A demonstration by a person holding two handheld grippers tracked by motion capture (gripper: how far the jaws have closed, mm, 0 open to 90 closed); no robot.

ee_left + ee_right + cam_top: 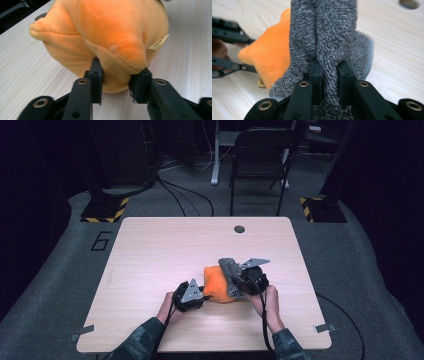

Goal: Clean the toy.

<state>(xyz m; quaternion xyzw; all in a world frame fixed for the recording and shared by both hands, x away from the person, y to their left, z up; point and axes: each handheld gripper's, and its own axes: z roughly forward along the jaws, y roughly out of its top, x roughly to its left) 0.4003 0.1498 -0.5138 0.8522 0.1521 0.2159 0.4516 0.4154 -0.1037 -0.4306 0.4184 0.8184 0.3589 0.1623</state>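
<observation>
An orange plush toy (218,283) with a grey fuzzy part (230,268) lies near the front middle of the wooden table (150,250). My left gripper (200,292) comes at it from the left; in the left gripper view its jaws pinch a fold of the orange plush (117,45), the pads (96,72) pressing into the fabric. A small white label (158,43) sticks out at the toy's side. My right gripper (239,280) holds the grey part; in the right gripper view its jaws squeeze a ridge of grey fuzzy fabric (329,37).
A round hole (239,229) is in the table near its far edge. Behind the table stand a dark chair (260,160) and cables on the floor. Two floor bases with yellow-black stripes (102,210) flank the far corners.
</observation>
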